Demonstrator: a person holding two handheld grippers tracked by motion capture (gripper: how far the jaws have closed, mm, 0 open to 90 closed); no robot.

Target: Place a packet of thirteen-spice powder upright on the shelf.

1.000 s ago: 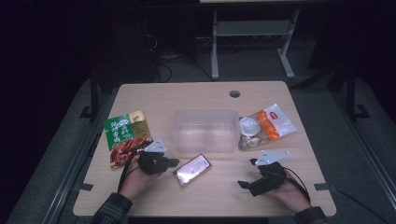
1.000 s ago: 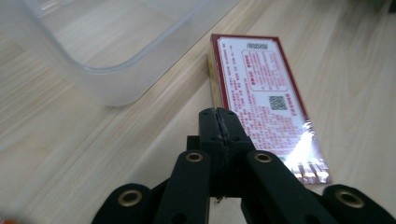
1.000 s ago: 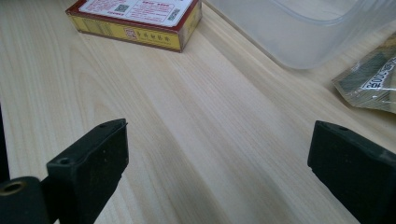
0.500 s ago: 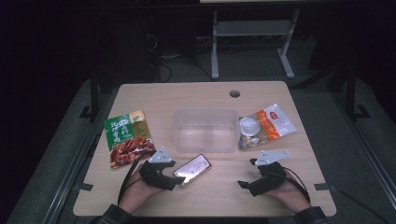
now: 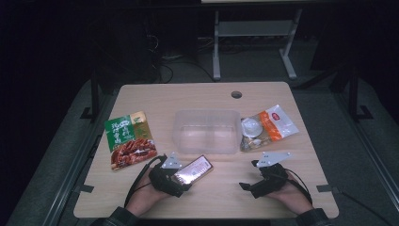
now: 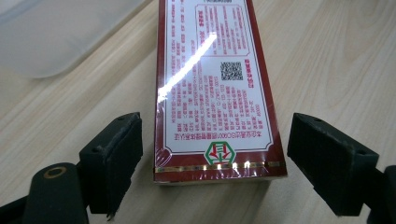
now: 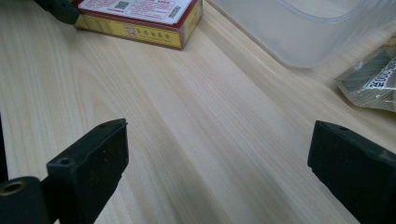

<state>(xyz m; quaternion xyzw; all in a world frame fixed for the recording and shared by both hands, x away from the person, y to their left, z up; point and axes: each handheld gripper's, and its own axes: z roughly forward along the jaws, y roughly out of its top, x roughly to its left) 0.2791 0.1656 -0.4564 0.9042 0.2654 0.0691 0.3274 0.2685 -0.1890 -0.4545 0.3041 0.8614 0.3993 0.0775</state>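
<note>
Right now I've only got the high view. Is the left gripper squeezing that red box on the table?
Observer: No. The left gripper has just been opening its jaws. The near end of the red box lies between them, with a gap on each side.
Operator: Which face of the box is up?
Observer: The small-print side, with a QR code.
Operator: And the right gripper?
Observer: The right gripper is open, with only bare table between its jaws.

Flat red box [image 6: 215, 88], white printed label up, lying on the table before the clear tub
</note>
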